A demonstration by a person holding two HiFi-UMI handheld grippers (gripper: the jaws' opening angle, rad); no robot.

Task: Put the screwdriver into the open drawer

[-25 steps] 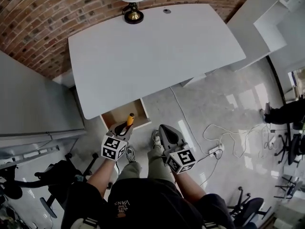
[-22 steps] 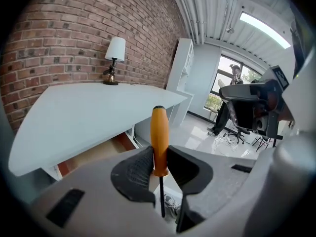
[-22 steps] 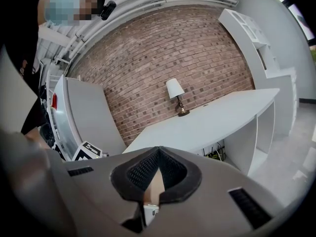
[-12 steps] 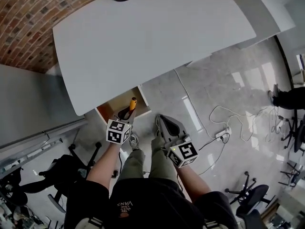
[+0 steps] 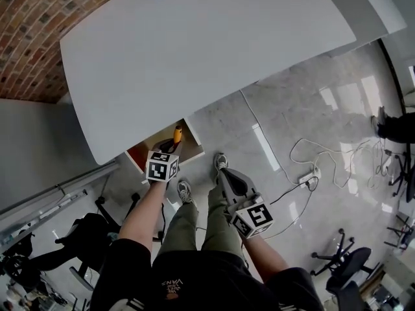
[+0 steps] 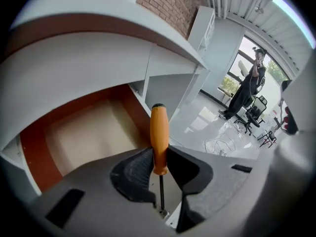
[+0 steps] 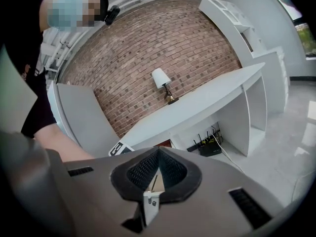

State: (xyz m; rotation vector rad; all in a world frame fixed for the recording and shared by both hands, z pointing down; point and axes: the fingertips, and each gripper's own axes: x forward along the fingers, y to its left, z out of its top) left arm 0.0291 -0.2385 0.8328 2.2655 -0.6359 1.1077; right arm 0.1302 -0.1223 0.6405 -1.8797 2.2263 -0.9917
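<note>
A screwdriver [image 6: 159,137] with an orange handle and thin metal shaft is clamped between the dark pads of my left gripper [image 6: 159,168], handle pointing forward. It hangs over the open drawer [image 6: 89,132], whose pale wooden floor and red-brown walls show under the white desk [image 6: 98,48]. In the head view the left gripper [image 5: 167,153] holds the screwdriver [image 5: 177,135] above the drawer [image 5: 189,141] at the desk's front edge. My right gripper [image 5: 228,177] hangs lower right over the floor, jaws shut with nothing between them [image 7: 158,169].
A lamp [image 7: 162,83] stands on the white desk [image 5: 194,50] by the brick wall. Cables and a power strip [image 5: 305,177] lie on the tiled floor at right. Office chairs [image 5: 343,264] stand at lower right, exercise gear [image 5: 45,251] at lower left. A person [image 6: 247,90] stands by the window.
The left gripper has carried the screwdriver forward, from the drawer's front edge to over its inside. The head camera has tipped down. The right gripper has drifted slightly right.
</note>
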